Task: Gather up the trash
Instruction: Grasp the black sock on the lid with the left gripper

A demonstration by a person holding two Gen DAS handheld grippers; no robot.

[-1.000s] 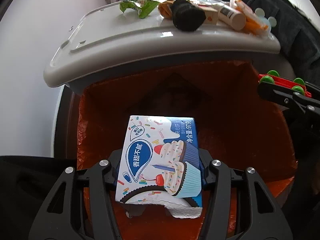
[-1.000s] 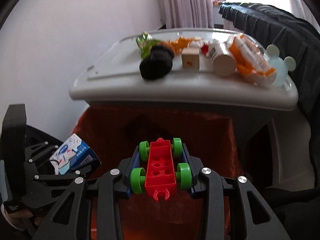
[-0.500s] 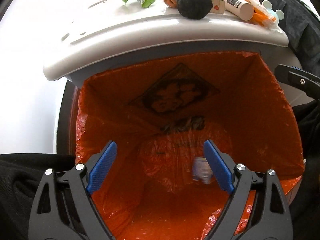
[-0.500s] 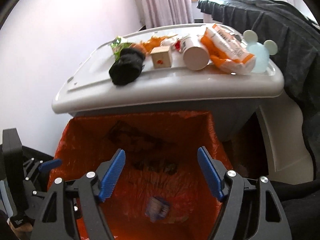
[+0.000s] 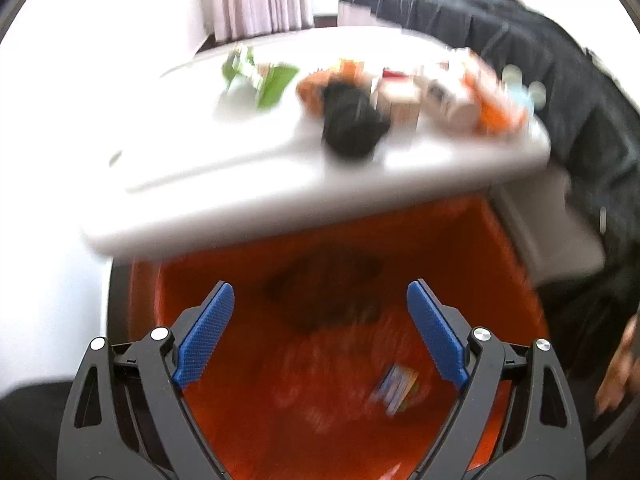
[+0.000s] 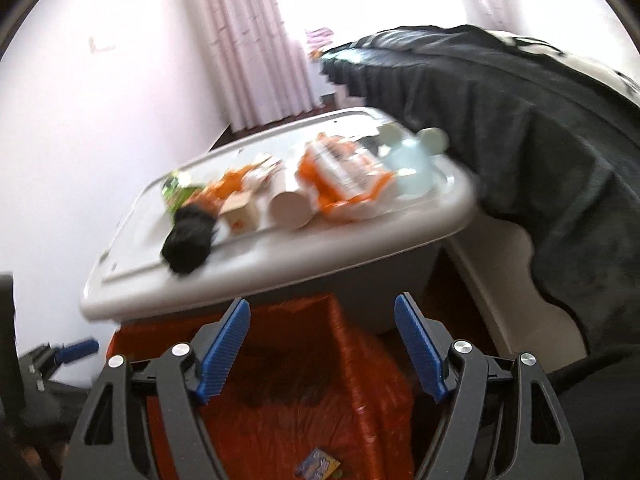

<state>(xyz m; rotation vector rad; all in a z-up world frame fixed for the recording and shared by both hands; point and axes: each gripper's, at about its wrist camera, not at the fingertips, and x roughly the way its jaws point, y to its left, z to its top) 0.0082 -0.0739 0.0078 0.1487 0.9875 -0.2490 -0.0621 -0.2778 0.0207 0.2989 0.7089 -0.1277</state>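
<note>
Left wrist view shows the left gripper [image 5: 320,332] spread wide and empty above the orange-lined bin [image 5: 500,240], a small snack box [image 5: 394,390] lying at the bottom; the right gripper [image 6: 322,348] is equally wide and holds nothing. More litter sits on the white lid [image 6: 132,280] that serves as a bench: a black sock [image 6: 188,240], a green wrapper [image 5: 268,80], an orange packet [image 6: 344,184]. Both views are blurred, so a hasty reach could knock the sock off the lid's near edge or clip the rim.
</note>
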